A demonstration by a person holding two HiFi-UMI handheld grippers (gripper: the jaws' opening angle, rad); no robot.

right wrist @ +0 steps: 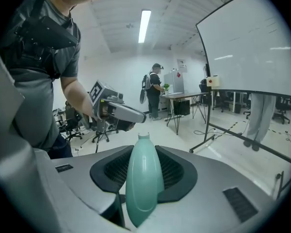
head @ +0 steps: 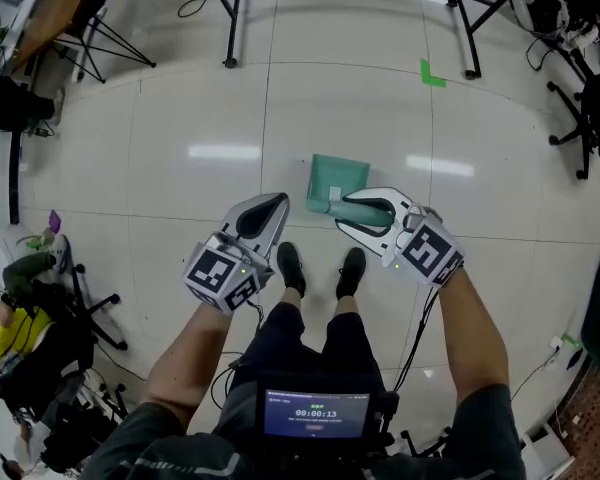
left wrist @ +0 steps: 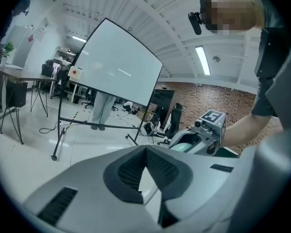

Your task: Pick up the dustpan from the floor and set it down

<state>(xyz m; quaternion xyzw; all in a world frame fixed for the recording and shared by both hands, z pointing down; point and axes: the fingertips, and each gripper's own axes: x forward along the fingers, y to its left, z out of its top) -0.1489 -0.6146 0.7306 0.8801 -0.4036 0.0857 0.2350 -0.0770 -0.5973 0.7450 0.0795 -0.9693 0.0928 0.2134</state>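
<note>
- The right gripper (head: 345, 213) clamps the teal dustpan (head: 335, 180) by its handle.
- The dustpan's tray sits low by the floor (head: 180, 118), just ahead of the person's shoes (head: 291, 266); contact with the floor is unclear.
- The left gripper (head: 277, 204) is empty, jaws together.

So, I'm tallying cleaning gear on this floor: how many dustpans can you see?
1. The teal dustpan is just ahead of the person's shoes, its handle clamped in the right gripper. No other shows, though the crowded frame edges could hide one.
</note>
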